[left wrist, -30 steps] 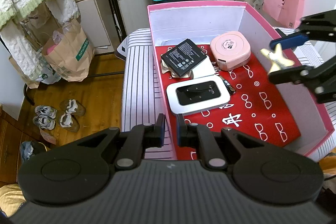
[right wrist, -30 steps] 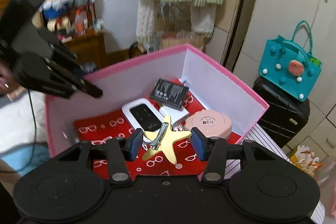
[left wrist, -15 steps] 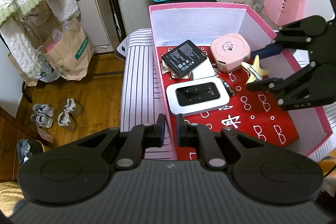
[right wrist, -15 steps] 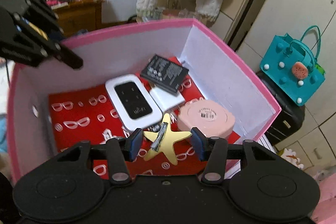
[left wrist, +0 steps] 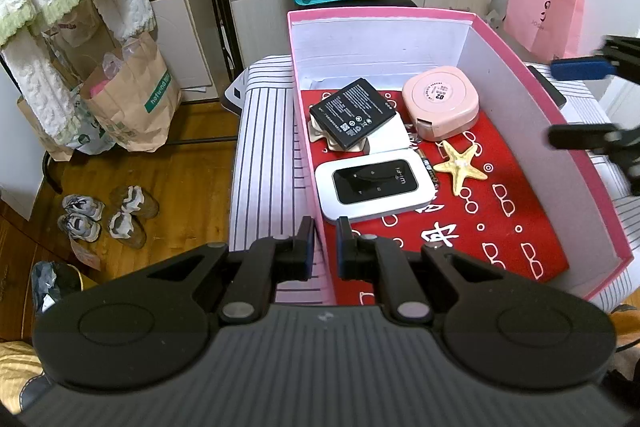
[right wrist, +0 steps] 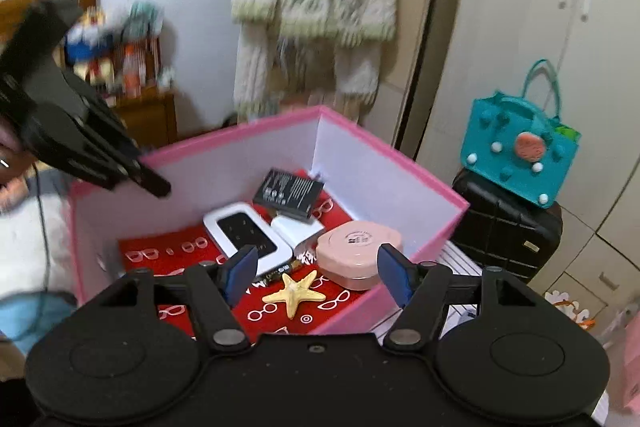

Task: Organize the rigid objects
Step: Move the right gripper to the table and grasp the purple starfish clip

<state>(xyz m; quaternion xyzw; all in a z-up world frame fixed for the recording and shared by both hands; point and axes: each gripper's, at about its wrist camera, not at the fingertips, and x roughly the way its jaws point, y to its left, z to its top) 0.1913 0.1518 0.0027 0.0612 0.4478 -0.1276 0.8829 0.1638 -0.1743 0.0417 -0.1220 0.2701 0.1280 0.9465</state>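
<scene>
Star: yellow starfish-shaped clip [left wrist: 460, 165] lies on the red lining, at 6 o'clock from the round pink case [left wrist: 440, 103].
Right gripper [right wrist: 316, 273]: above the star, tilted down, jaws opening, empty.
Left gripper [left wrist: 322, 247]: fingers pinching the pink cardboard box [left wrist: 384, 15] wall.
Box: white router [left wrist: 374, 185], black battery [left wrist: 354, 113].

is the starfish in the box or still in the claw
In the box. The starfish lies flat on the red liner of the pink box, beside the pink case; the right claw is opening, empty.
</scene>
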